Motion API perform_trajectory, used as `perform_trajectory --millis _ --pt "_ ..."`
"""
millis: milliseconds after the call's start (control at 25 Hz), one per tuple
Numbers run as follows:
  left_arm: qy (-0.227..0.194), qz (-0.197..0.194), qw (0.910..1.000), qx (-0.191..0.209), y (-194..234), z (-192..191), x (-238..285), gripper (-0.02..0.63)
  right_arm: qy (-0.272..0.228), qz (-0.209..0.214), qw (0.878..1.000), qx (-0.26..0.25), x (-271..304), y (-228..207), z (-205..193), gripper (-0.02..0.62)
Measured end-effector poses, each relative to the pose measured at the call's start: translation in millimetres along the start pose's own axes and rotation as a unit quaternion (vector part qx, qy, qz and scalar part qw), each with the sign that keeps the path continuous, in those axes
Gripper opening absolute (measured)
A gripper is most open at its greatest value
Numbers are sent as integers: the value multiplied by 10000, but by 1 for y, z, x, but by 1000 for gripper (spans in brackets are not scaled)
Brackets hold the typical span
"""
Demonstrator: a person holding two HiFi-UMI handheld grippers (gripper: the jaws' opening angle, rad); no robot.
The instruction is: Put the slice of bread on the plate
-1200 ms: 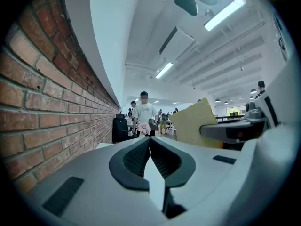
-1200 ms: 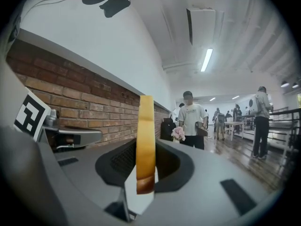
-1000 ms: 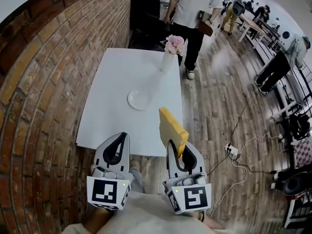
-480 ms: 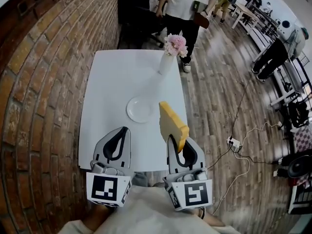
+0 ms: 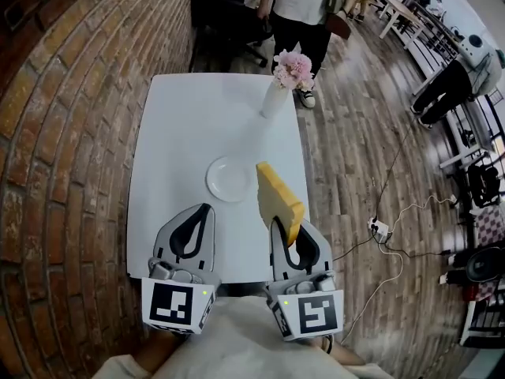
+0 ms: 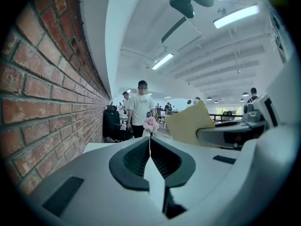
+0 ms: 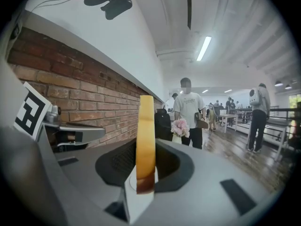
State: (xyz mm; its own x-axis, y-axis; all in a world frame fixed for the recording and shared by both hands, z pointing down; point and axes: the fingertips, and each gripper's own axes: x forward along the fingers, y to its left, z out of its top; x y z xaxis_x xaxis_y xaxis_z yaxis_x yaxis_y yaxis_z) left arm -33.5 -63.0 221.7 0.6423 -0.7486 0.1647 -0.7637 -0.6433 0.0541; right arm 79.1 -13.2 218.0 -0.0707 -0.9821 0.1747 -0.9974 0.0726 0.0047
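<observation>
Bread slice (image 5: 278, 204) stands upright on edge, clamped at its lower end between the jaws of the right gripper (image 5: 278, 229) and held in the air above the near right part of the white table (image 5: 189, 117). In the right gripper view its pale yellow edge faces the camera, with a browner patch at the bottom where the jaws pinch it. The white plate (image 5: 229, 178) lies bare on the table, just left of the slice and slightly farther away. The left gripper (image 5: 202, 212) hovers over the table's near edge beside the right one, its jaws closed together on nothing. At the table's far right a white vase (image 5: 272, 99) holds pink flowers (image 5: 293, 68). A brick wall (image 5: 63, 133) runs along the left.
</observation>
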Motion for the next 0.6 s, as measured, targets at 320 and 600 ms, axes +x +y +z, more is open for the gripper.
perform_trajectory --millis 320,600 --pt "118 141 9998 -77 9 -10 14 12 76 260 9995 -150 21 0 -1 94" --pt "285 177 9992 -215 14 -28 27 14 261 490 9983 -161 41 6 -21 94"
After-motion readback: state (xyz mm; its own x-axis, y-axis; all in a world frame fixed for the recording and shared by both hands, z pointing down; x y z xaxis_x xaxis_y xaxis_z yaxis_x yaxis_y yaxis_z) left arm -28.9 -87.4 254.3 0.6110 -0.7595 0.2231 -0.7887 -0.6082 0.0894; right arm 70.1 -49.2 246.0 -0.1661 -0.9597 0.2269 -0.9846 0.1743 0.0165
